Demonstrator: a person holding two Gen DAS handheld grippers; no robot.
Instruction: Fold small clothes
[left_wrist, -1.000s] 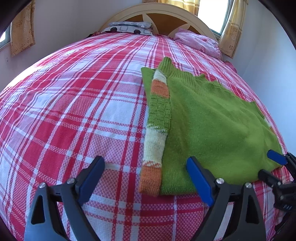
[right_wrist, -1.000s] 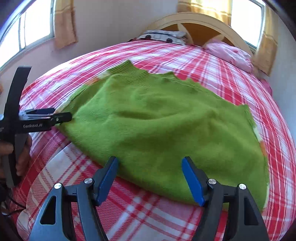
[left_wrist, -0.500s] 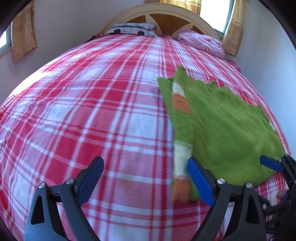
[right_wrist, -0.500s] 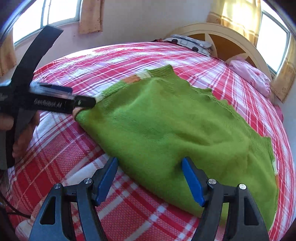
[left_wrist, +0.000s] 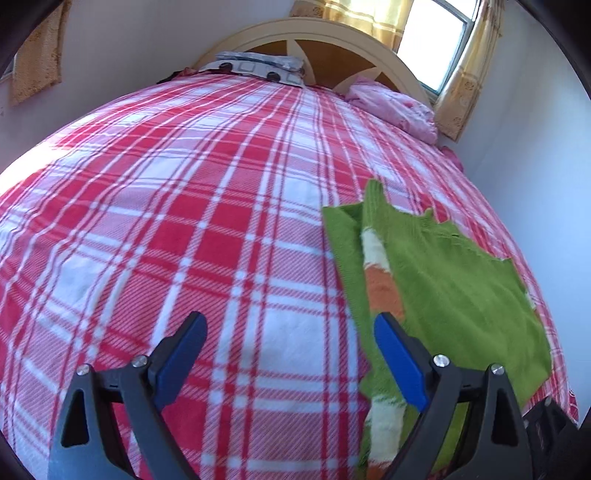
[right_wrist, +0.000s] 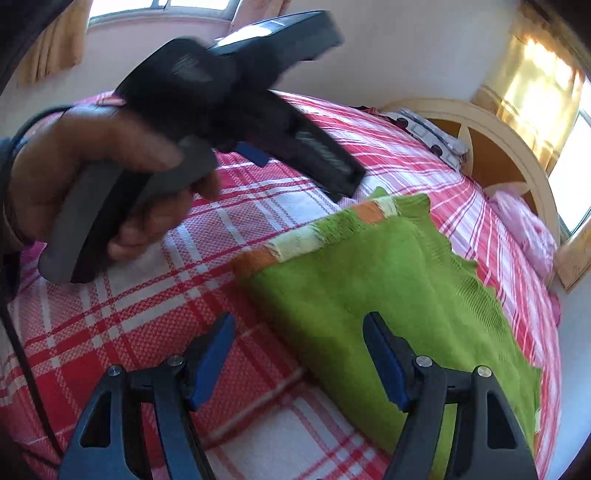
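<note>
A green knitted sweater (left_wrist: 461, 295) lies flat on the red plaid bed (left_wrist: 184, 240), at the right of the left wrist view. Its sleeve, striped cream and orange (left_wrist: 380, 280), is folded in along the left edge. My left gripper (left_wrist: 288, 332) is open over bare bedcover, its right finger just above that sleeve. In the right wrist view my right gripper (right_wrist: 299, 332) is open too, its right finger over the sweater (right_wrist: 388, 288) near its front edge and its left finger over the cover. A person's hand (right_wrist: 92, 166) holds the left gripper (right_wrist: 295, 166) above the sweater's left side.
A cream and brown headboard (left_wrist: 332, 40) stands at the far end with a patterned pillow (left_wrist: 258, 64) and a pink pillow (left_wrist: 395, 107). Curtained windows (left_wrist: 436, 37) sit behind. A white wall (left_wrist: 535, 166) runs close along the bed's right side.
The left gripper moved left off the sweater's front edge onto bare cover. The right gripper swung left and rolled, so the hand with the left gripper now looms large. The sweater lies as before.
</note>
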